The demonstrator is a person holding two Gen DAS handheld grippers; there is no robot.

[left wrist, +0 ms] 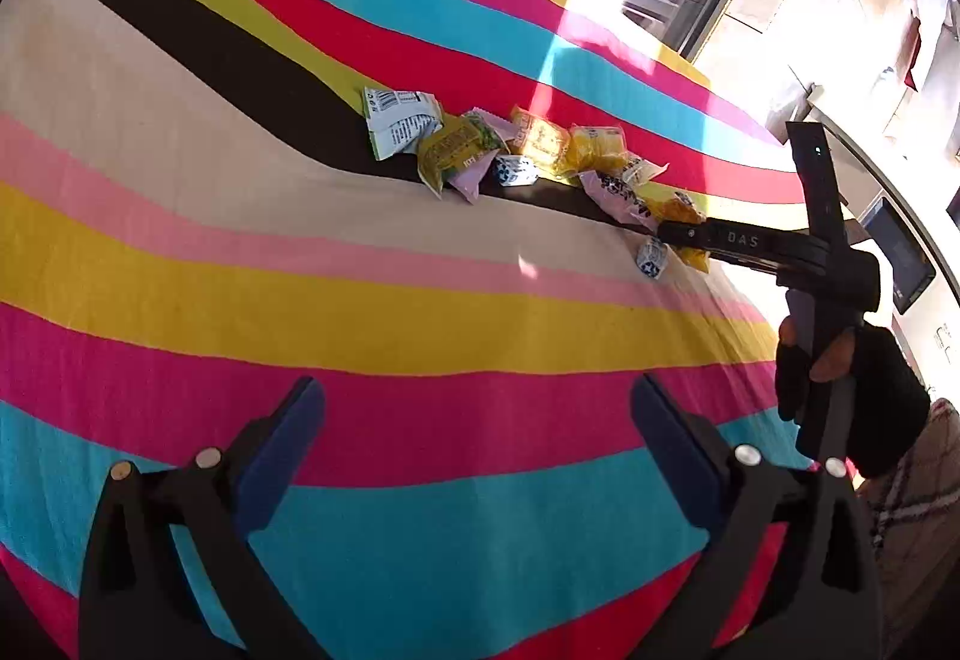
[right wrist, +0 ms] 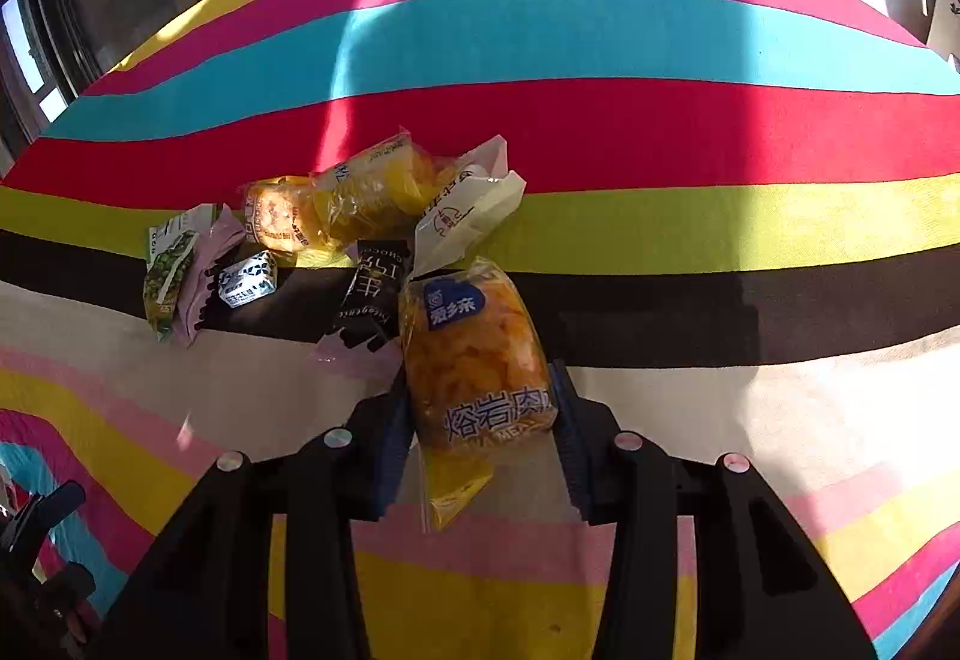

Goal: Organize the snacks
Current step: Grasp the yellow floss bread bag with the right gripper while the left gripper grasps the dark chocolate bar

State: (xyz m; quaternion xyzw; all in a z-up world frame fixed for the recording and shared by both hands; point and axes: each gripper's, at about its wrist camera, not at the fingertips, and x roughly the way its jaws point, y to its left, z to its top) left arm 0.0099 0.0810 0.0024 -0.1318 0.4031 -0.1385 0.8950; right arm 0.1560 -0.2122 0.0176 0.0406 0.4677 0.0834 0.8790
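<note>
The right gripper [right wrist: 480,414] is clamping the orange meat-floss bun packet [right wrist: 474,354] across its middle; light, soft, slippery film, likely crushing easily. The left gripper [left wrist: 477,444] is hovering open.

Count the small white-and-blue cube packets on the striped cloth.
2. One small white-and-blue packet lies in the snack pile beside the lilac wrapper; the other lies apart, on the cream stripe below the right gripper's fingers. More may be buried under the pile.

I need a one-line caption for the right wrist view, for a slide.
Right hand-held gripper shut on an orange snack packet beside the snack pile on a striped cloth.
</note>
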